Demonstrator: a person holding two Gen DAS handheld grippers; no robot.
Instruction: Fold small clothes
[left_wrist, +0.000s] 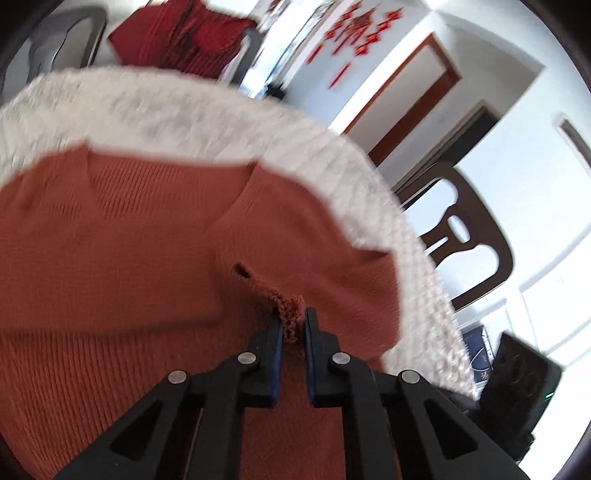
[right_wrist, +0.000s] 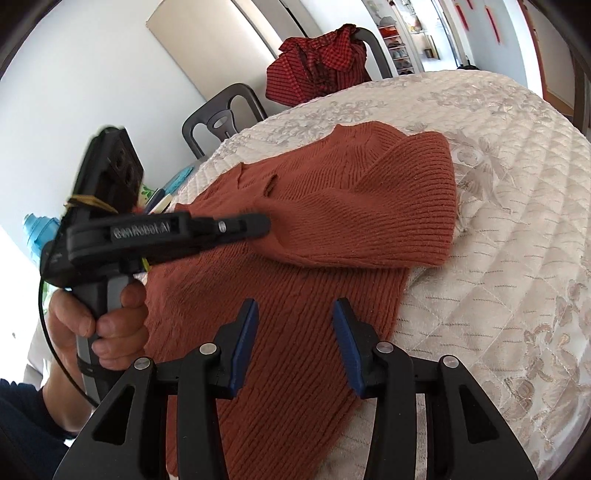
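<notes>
A rust-orange knit sweater (right_wrist: 295, 295) lies on the round table's white quilted cloth (right_wrist: 498, 258). One sleeve (right_wrist: 388, 206) is folded across the body. My left gripper (left_wrist: 293, 317) is shut on a bunched fold of the sweater (left_wrist: 110, 240) and lifts it slightly. In the right wrist view the left gripper (right_wrist: 264, 225) reaches in from the left, its tip buried in the knit. My right gripper (right_wrist: 293, 314) is open and empty, hovering over the sweater's lower part.
A red checked garment (right_wrist: 317, 66) hangs over a chair at the table's far side, also in the left wrist view (left_wrist: 184, 37). A dark wooden chair (left_wrist: 461, 229) stands beside the table. Small items, including a blue bottle (right_wrist: 37, 236), sit at the left edge.
</notes>
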